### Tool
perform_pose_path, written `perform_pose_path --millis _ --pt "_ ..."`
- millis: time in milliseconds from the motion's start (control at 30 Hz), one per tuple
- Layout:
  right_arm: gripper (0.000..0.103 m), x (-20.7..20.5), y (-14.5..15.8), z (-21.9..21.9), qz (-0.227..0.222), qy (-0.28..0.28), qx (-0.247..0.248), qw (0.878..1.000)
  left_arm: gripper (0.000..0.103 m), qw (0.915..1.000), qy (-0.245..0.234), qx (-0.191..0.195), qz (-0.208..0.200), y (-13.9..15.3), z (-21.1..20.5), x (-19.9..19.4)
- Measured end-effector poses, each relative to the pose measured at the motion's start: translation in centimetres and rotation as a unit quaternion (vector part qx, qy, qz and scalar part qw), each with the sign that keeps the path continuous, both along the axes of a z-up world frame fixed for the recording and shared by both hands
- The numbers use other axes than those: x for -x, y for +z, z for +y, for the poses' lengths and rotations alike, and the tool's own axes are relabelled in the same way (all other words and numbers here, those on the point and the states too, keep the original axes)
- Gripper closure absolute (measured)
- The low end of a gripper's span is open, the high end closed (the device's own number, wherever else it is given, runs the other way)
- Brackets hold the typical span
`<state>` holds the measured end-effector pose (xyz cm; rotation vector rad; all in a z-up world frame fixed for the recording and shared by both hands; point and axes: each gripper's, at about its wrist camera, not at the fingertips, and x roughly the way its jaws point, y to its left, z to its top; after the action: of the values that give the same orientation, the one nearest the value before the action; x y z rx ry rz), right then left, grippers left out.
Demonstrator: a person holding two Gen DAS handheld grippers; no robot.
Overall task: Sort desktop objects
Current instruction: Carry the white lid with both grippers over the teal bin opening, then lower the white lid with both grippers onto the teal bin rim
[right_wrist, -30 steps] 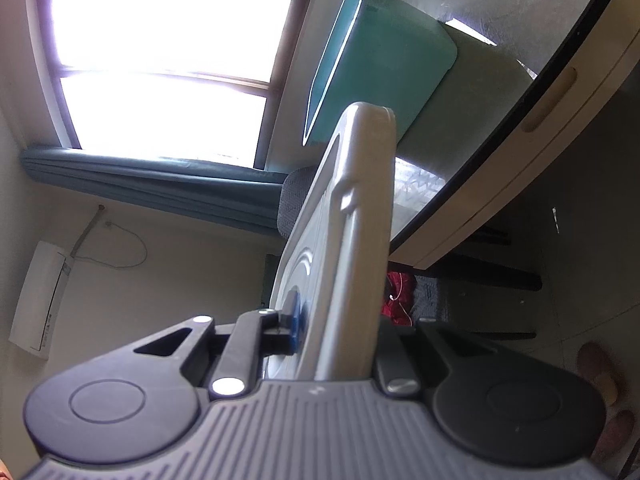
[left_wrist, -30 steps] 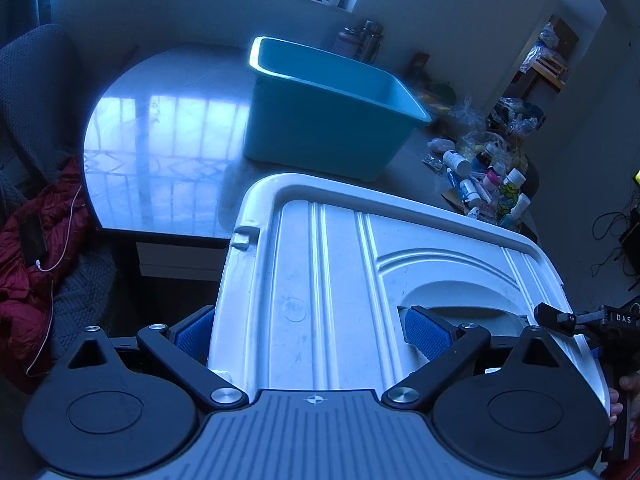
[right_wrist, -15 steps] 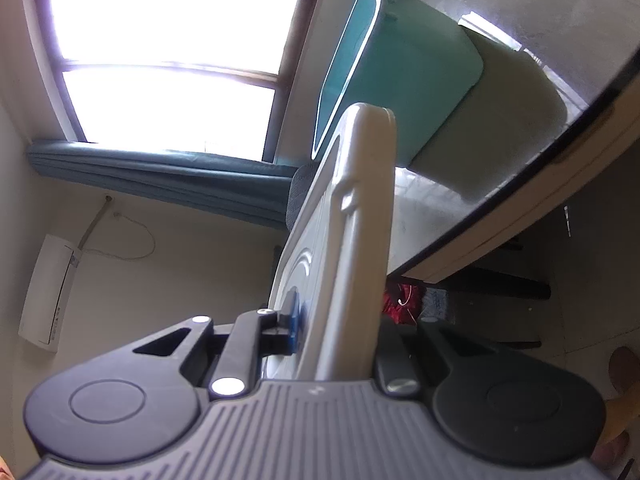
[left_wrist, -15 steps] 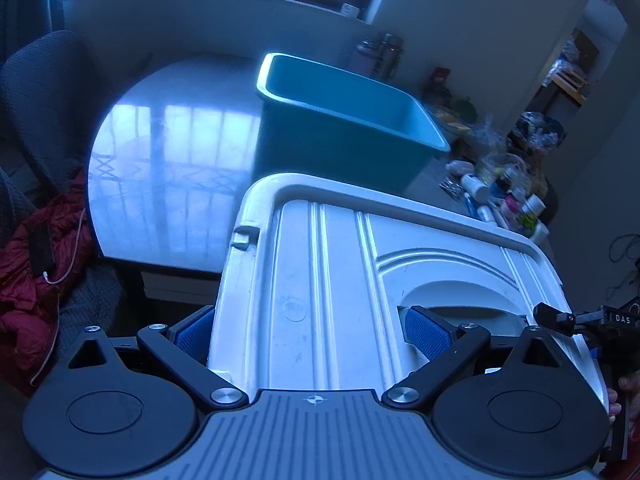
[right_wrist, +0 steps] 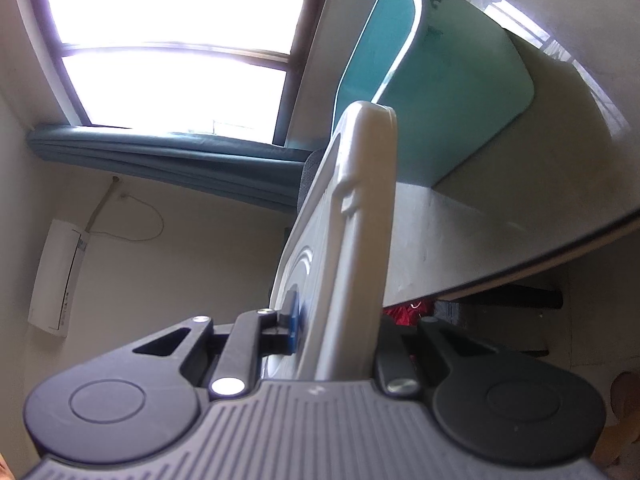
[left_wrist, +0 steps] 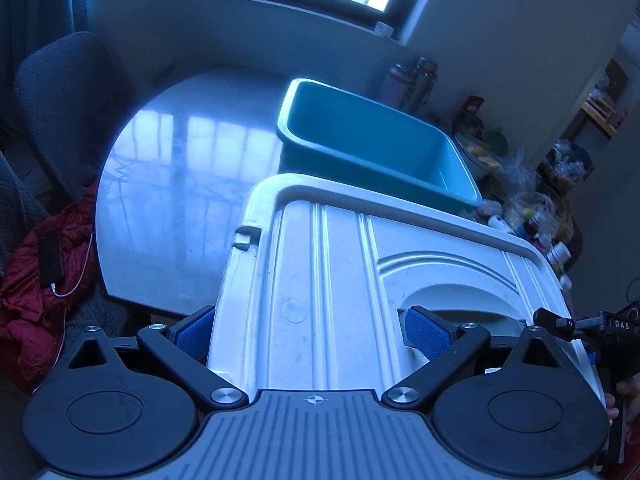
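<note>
While both tools share the load, the white lid (left_wrist: 320,280) hangs in the air short of the tabletop (left_wrist: 180,184), its far edge pointing at twelve o'clock toward the teal bin (left_wrist: 360,140). The left tool (left_wrist: 312,332) spans wide: one blue pad (left_wrist: 192,334) sits at the lid's outer edge at nine o'clock, the other (left_wrist: 424,330) is tucked into the moulded recess at three. Whether those pads truly bite or merely rest, I cannot tell. The right tool (right_wrist: 336,332) pinches the lid's rim edge-on, one blue pad (right_wrist: 294,326) pressed on the ribbed face, the opposite finger hidden behind the plastic.

Trouble spots, as I judge them. That plastic looks smooth and the panel is broad, so any twist between the two hands could lever it out of the right tool's narrow pinch. If the left hold is loose, the lid may pivot and drop its far edge onto the tabletop rim. Coming in low risks clipping the bin's near wall and shoving it toward the bottles (left_wrist: 556,252) crowded at two o'clock. Landing the lid skewed would leave it perched on one corner, ready to slide off.
</note>
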<state>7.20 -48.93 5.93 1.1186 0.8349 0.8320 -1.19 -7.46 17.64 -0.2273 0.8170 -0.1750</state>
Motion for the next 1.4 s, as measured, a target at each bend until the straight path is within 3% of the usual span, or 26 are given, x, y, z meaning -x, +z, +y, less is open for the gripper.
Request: perform_pose_path --millis 400,800,1100,1400 --pt "0.087 -5.0 2.0 0.2 -0.021 0.010 -0.002 1.000 0.004 0.9996 0.010 -0.002 -0.025 2.6 -0.6 -5.2" --pt "0.087 -13.6 3.9 -0.4 -0.033 0.019 0.008 0.999 0.004 0.9989 0.020 0.003 -0.043 4.2 -0.7 -15.0" --pt "0.087 -18.7 3.7 -1.7 -0.027 0.023 0.013 0.999 0.004 0.9988 0.026 0.012 -0.040 3.8 -1.1 -22.0" --pt "0.086 -22.3 3.2 -3.0 -0.026 0.028 0.020 0.999 0.004 0.9987 0.034 0.010 -0.035 2.3 -2.6 -26.4"
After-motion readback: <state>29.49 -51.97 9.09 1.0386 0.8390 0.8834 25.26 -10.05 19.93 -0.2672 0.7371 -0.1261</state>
